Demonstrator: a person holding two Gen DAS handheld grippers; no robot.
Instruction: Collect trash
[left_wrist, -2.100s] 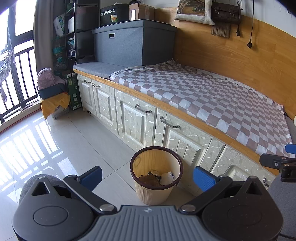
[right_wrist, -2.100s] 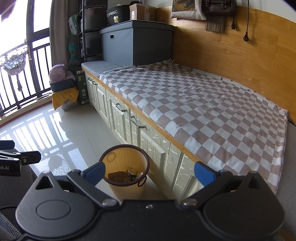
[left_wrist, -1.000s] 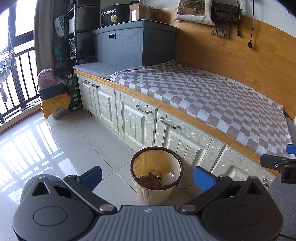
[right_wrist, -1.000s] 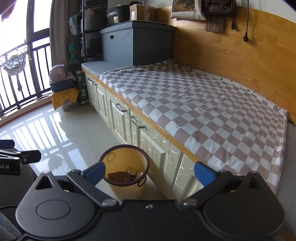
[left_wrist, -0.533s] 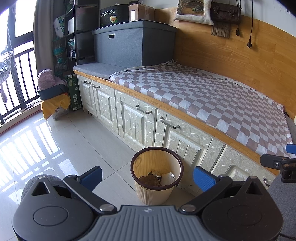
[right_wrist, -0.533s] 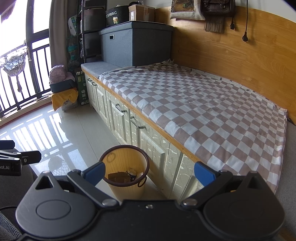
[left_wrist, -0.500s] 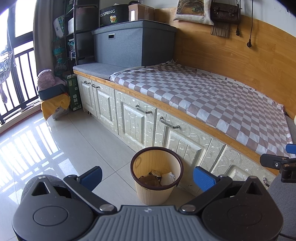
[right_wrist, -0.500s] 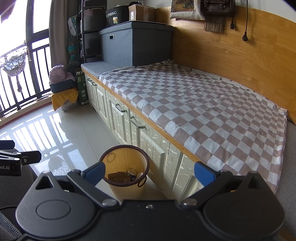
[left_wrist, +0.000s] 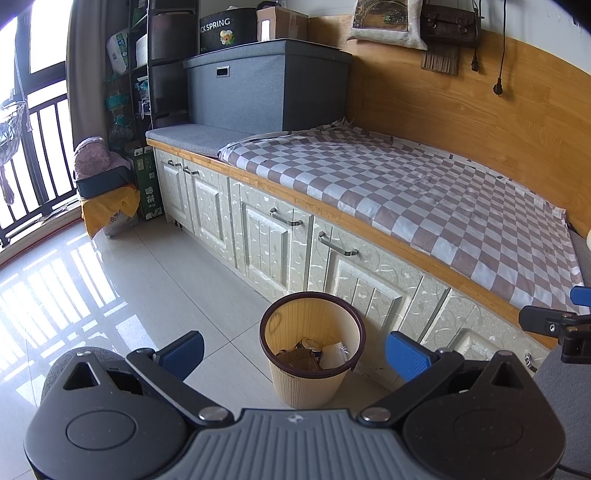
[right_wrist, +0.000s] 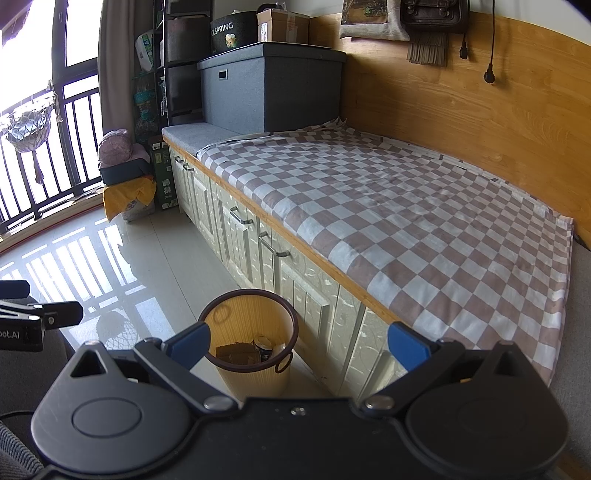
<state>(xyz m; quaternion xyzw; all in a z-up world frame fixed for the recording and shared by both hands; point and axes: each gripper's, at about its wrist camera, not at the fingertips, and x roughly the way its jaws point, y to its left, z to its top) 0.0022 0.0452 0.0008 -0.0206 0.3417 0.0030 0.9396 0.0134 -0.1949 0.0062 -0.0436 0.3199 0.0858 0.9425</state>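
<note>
A beige wastebasket (left_wrist: 291, 384) with a dark brown rim stands on the tiled floor against the cream cabinets. Crumpled paper, cardboard and a can lie in its bottom (right_wrist: 245, 352). My left gripper (left_wrist: 293, 350) hovers above and in front of the basket, open, nothing between its blue pads. My right gripper (right_wrist: 297, 341) is open too and holds nothing, with the same wastebasket (right_wrist: 255, 376) below its left finger. The checkered cloth (right_wrist: 388, 206) on the bench shows no loose trash. Each gripper's tip shows at the edge of the other's view.
A long bench with cream cabinet doors (left_wrist: 266, 243) runs along the wood-panelled wall (left_wrist: 461, 110). A grey storage box (left_wrist: 266, 88) sits at the bench's far end, shelves and bags beyond it. A balcony railing (right_wrist: 33, 166) bounds the glossy floor on the left.
</note>
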